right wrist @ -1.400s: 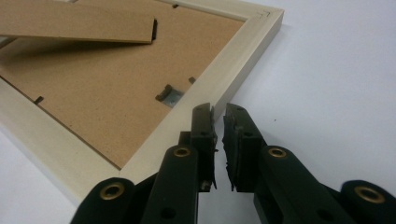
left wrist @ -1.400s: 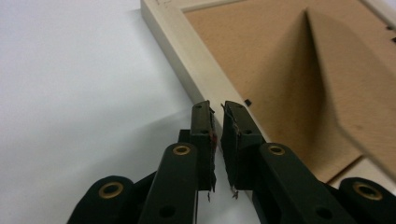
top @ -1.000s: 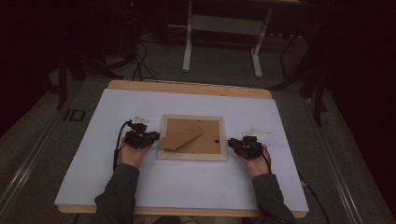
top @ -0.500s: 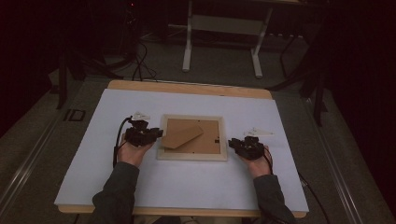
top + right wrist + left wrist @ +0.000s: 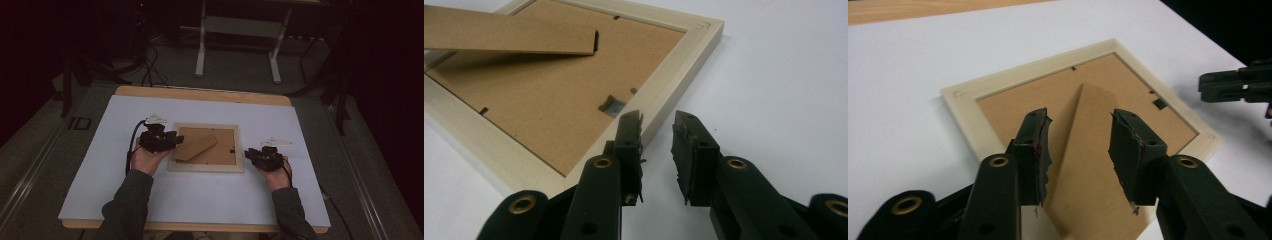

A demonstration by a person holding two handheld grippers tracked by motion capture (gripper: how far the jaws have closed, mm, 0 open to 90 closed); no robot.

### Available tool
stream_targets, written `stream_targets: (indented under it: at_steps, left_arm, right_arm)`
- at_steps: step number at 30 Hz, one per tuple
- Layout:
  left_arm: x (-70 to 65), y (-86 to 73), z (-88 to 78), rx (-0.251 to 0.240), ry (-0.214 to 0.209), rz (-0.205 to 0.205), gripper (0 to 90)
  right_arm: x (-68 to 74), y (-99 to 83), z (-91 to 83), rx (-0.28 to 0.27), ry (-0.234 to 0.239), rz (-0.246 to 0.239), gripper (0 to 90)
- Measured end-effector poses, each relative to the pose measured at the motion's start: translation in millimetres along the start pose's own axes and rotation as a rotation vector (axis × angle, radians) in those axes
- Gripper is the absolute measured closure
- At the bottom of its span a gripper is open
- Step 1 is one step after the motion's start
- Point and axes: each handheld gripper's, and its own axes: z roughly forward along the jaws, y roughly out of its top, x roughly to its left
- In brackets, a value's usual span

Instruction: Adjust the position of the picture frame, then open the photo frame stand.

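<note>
We see dark grey long sleeves (image 5: pixel 125 202) lower frame. Left gripper (image 5: pixel 1080 145) and right gripper (image 5: pixel 658 150): black jaws, brass rivets, ragged pads. Black cable (image 5: pixel 131 142) trails at centre left.

Dim lab, white table (image 5: pixel 150 200), floor cables (image 5: pixel 150 70), metal stand (image 5: pixel 237 30)

Pale matt wooden picture frame (image 5: pixel 205 167), centre; brown fibreboard backing (image 5: pixel 539 100), dull, slightly rough. Matt black plastic left gripper (image 5: pixel 1075 150), worn pads. Smooth white matt table cover (image 5: pixel 125 190).
</note>
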Motion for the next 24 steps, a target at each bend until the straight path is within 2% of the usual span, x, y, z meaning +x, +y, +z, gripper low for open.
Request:
stream_targets:
  at_steps: [2, 4, 7, 9, 15, 19, 24]
  left_arm:
    - [-1.3, 1.4, 3.2, 0.007, -0.014, -0.007, 55.8]
    - [-1.3, 2.5, 8.1, 0.035, -0.041, -0.017, 51.5]
    - [-2.6, 2.8, 12.8, 0.057, -0.042, -0.013, 47.5]
    - [-1.8, 2.3, 21.1, 0.079, -0.037, -0.030, 44.1]
    - [4.5, 1.9, 34.8, 0.117, -0.061, -0.080, 36.1]
    - [10.7, 0.3, 44.1, 0.148, -0.065, -0.105, 35.8]
    - [18.0, -1.6, 56.6, 0.188, -0.106, -0.143, 37.9]
  right_arm:
    - [1.0, 0.6, 0.2, 0.001, 0.001, -0.005, 72.6]
    - [1.3, 1.1, 0.6, 0.001, 0.001, -0.006, 72.3]
    - [1.2, 1.6, 0.7, -0.001, 0.003, -0.006, 71.8]
    - [0.3, 1.0, 0.4, -0.001, 0.004, -0.001, 71.3]
    - [-0.5, 1.8, -1.0, -0.005, 0.006, 0.000, 70.1]
    - [-0.7, 1.7, -1.1, -0.004, 0.005, 0.002, 69.8]
    - [-0.4, 2.4, -1.3, -0.006, 0.009, 0.005, 68.9]
